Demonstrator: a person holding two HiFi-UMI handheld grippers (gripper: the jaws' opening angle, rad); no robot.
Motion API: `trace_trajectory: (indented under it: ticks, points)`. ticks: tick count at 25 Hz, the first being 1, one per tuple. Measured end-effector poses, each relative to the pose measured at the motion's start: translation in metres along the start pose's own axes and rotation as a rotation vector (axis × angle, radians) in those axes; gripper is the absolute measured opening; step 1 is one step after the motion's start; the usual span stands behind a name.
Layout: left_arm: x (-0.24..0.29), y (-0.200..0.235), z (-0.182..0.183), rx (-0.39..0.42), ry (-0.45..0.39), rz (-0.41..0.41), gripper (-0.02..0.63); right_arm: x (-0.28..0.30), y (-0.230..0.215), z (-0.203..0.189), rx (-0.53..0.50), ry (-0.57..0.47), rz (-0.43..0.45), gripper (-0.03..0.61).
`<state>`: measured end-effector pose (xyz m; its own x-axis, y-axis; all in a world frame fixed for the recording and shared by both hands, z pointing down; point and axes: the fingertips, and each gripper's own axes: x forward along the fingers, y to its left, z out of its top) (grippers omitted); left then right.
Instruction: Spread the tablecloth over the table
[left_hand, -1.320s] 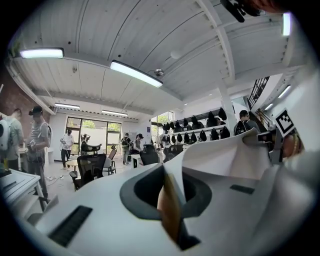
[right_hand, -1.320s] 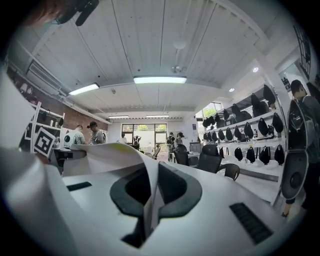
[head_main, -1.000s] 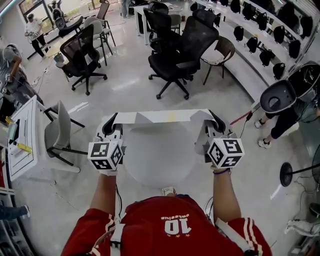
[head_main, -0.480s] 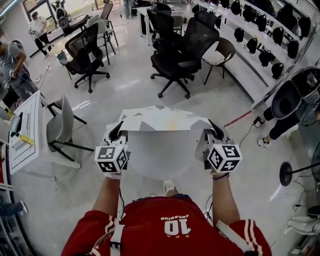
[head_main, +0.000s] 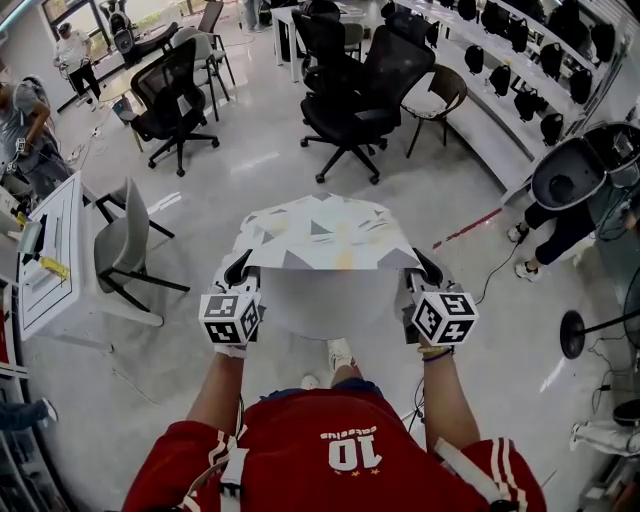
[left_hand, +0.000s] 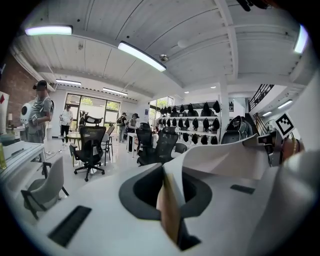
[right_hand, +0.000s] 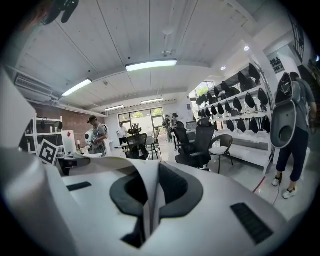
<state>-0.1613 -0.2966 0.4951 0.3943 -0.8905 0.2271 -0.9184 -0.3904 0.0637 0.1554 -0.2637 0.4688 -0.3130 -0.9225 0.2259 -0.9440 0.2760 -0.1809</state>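
The cloth (head_main: 322, 232) is in mid-spread; its patterned face lies out over the far part of the round table (head_main: 320, 310), while the near part of the top shows bare and white between the two tools; whether the far edge already rests on the table or floats above it cannot be told from the head view. The left gripper (head_main: 240, 268) has its jaws pressed together on one near corner of the cloth, a thin fold of it standing between them in the left gripper view; the right gripper (head_main: 420, 268) is likewise clamped narrow on the other near corner, the fold running up out of its jaws. Both tools sit at about the same level, just beyond the near rim, with the hem drawn fairly straight from one to the other. The step in hand looks like the lay-down. The next move would call for both hands to sink together and draw the hem back toward the person until the bare near part is covered; keeping the corners even matters, or the cloth will land askew; only then should the jaws let go. Office chairs (head_main: 350, 90) stand well beyond the table, clear of the work.
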Motion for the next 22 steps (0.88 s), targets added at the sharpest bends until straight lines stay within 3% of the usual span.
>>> trace_trajectory:
  ticks: [13,22]
  points:
    - [-0.013,0.035,-0.059,0.02,0.059,-0.005,0.014,-0.011,0.044,-0.069,0.027,0.086,0.034,0.02]
    - [-0.009,0.048,-0.082,-0.023,0.1,0.005,0.023,-0.005,0.052,-0.099,0.03,0.154,0.044,0.02]
